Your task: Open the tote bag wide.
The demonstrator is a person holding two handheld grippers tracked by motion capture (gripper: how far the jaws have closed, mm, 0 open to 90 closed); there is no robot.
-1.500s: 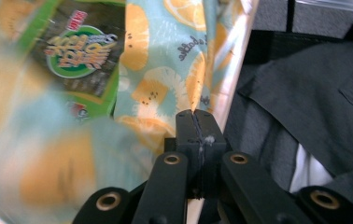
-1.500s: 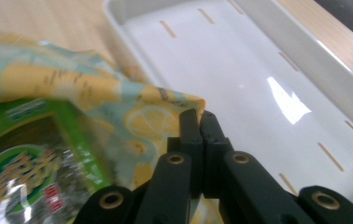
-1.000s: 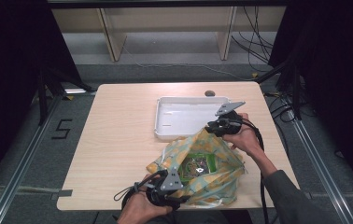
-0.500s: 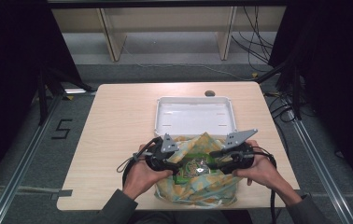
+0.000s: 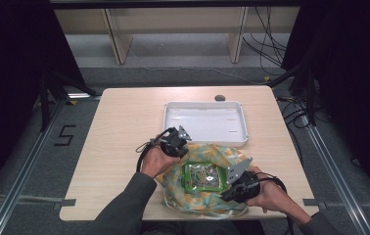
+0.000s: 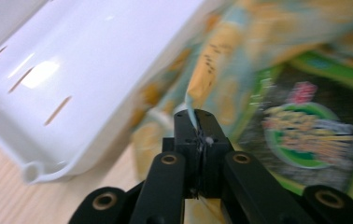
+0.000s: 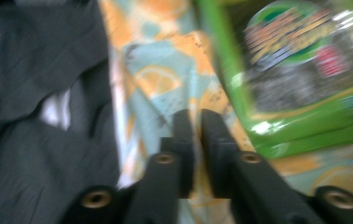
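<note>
While both grippers sit on the patterned cloth, it lies bunched at the near edge of the wooden table, just in front of the white tray and touching or nearly touching its near wall. Cloth is pale blue with orange citrus slices. Left gripper is at the cloth's far-left edge, next to the tray's near-left corner; in the left gripper view its jaws are pressed together with a raised fold of the cloth pinched between the tips, the fold standing up above them. Right gripper is at the cloth's near-right side, close to the table's near edge; in the right gripper view its jaws show a narrow gap with cloth running into it, so it looks clamped on the fabric, but that view is blurred and I cannot tell for certain. Green snack packet lies flat on top of the cloth, between the two grippers; dark printed panel with a green border, print too blurred to read. Tray has slots in its floor and holds nothing visible. Dark sleeve fills the left of the right gripper view. Small dark round spot on the table just beyond the tray's far rim.
</note>
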